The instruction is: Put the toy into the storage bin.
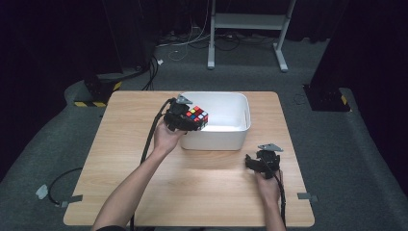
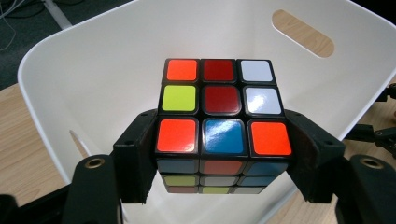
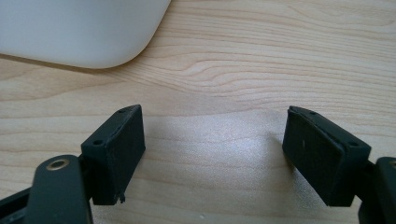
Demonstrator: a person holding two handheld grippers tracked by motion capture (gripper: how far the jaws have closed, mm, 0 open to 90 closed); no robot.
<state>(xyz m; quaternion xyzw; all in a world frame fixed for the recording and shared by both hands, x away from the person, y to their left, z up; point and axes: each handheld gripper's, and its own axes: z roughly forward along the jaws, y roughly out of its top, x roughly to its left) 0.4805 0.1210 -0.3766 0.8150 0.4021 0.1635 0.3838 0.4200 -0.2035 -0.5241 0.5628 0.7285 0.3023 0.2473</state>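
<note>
The left gripper (image 2: 223, 154) pinches the hard, light, smooth cube (image 2: 223, 112) by its flat sides over the white tub (image 2: 93, 60) — the right gripper (image 3: 212, 154) beside the tub has spread jaws.

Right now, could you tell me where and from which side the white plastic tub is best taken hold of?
Probably at a short end wall of the white plastic tub, where an oval handle slot pierces the wall under the rim. The open right gripper sits near the right end, so come from that side, one jaw over the rim.
</note>
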